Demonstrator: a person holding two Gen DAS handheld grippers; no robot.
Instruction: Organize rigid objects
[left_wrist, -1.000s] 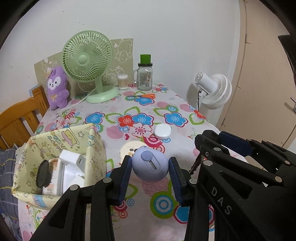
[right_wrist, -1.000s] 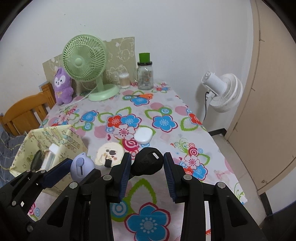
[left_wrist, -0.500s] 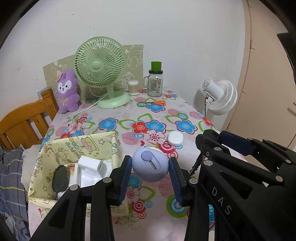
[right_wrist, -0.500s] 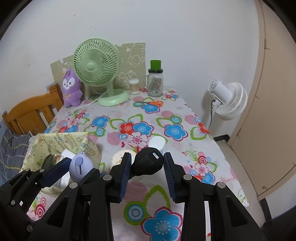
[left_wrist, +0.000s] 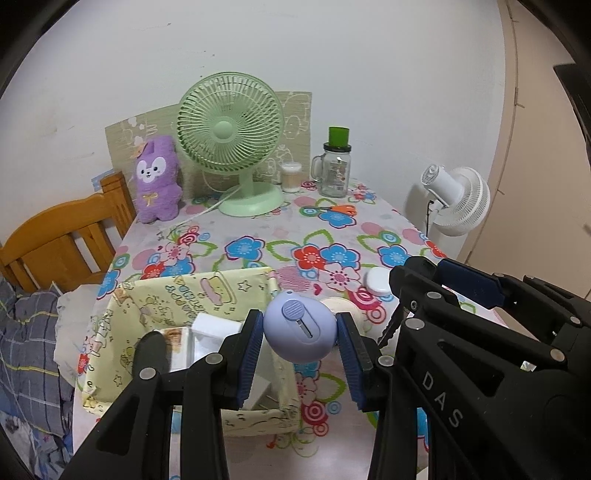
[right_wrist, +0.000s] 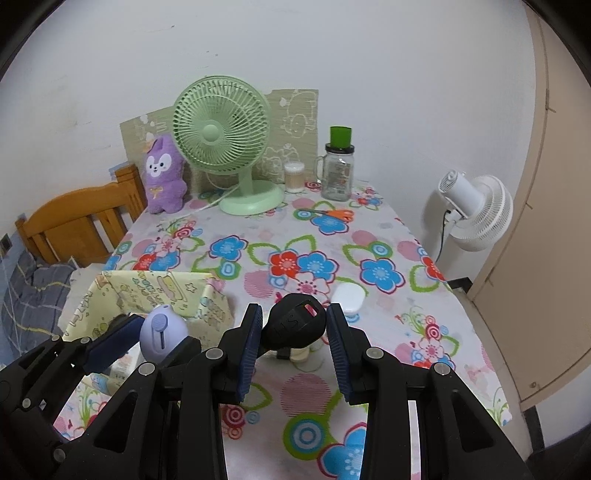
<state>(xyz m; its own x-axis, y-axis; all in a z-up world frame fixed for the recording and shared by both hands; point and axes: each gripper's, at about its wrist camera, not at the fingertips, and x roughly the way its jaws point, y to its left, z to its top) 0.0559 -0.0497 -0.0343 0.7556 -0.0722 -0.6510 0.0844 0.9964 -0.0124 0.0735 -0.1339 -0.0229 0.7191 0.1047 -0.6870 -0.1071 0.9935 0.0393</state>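
My left gripper (left_wrist: 300, 334) is shut on a lilac egg-shaped gadget (left_wrist: 300, 329) with a round slider on top; it hangs above the right wall of a yellow patterned box (left_wrist: 184, 291). The box holds white items and a black oval piece (left_wrist: 149, 352). My right gripper (right_wrist: 293, 328) is shut on a black rounded gadget (right_wrist: 293, 326), held over the flowered tablecloth (right_wrist: 380, 273) just right of the box (right_wrist: 147, 286). In the right wrist view the left gripper (right_wrist: 155, 334) and lilac gadget (right_wrist: 162, 332) show at lower left. A white oval case (right_wrist: 348, 295) lies on the cloth beyond the black gadget.
At the table's back stand a green desk fan (left_wrist: 231, 136), a purple plush (left_wrist: 157, 181), a glass jar with a green lid (left_wrist: 334, 166), a cotton-swab tub (left_wrist: 290, 177) and orange scissors (left_wrist: 338, 210). A wooden chair (left_wrist: 62, 240) is left, a white fan (left_wrist: 456, 199) right.
Both grippers have drawn back and risen a little with their gadgets still held. The table looks farther off, and the lilac gadget now hangs over the box's right wall.
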